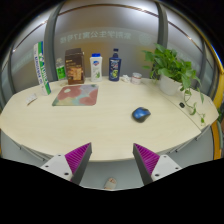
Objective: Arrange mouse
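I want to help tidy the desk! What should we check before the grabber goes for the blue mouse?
1. Mouse in view, lying on the table: ok.
2. Gripper open, nothing between its fingers: ok.
3. Table between fingers and mouse bare: ok.
4. Mouse pad free of things, so the mouse could go there: ok.
5. Plant behind the mouse, leaves apart from it: ok.
6. Cable on the mouse: cannot tell.

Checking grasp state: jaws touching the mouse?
Apart. Gripper view shows bare table between the open gripper and the blue mouse, well ahead.
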`<state>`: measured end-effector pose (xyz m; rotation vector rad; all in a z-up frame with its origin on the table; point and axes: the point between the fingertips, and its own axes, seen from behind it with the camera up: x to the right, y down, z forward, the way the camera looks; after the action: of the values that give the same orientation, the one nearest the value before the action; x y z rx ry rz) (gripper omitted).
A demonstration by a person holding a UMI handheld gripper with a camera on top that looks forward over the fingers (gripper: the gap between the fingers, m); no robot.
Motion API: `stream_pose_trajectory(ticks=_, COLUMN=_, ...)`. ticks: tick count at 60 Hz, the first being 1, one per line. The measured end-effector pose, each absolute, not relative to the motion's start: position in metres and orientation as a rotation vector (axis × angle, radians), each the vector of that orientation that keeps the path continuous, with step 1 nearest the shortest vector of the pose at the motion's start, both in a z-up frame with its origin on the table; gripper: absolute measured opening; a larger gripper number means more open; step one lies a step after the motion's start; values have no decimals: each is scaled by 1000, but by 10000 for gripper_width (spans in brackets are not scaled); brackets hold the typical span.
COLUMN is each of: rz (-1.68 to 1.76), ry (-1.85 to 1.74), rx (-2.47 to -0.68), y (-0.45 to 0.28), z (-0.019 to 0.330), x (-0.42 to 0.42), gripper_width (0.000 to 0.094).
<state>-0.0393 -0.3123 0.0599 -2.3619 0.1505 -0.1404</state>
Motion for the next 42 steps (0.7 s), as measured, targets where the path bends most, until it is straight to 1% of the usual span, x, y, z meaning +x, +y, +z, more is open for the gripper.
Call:
stream_pose_trajectory(ticks=10, rz=-145, ry=210, rx=-2322, y=-249, z=31, x=43, gripper_width=853)
stream_pose_trajectory(ticks=16, rz=-122, ry=219, rx=-2311, y=-210, z=13, x=71, gripper_width=850)
stream_pose_trajectory(ticks=24, rz=-73, ry=256, rx=-2343, y=-173, z=-13, x=91, gripper_width=853)
stream_pose_trajectory(ticks=33, rz=-55, ry=248, rx=-2318, y=-141, z=-10, x=97, gripper_width=841)
stream_pose_trajectory(ticks=37, rz=-59, ry=245, rx=-2321, y=-132, z=-12, x=98, gripper_width=807)
stream_pose_trajectory(ticks=42, rz=-94, ry=247, rx=-2320, y=-121, z=-13, x=102, gripper_width=668)
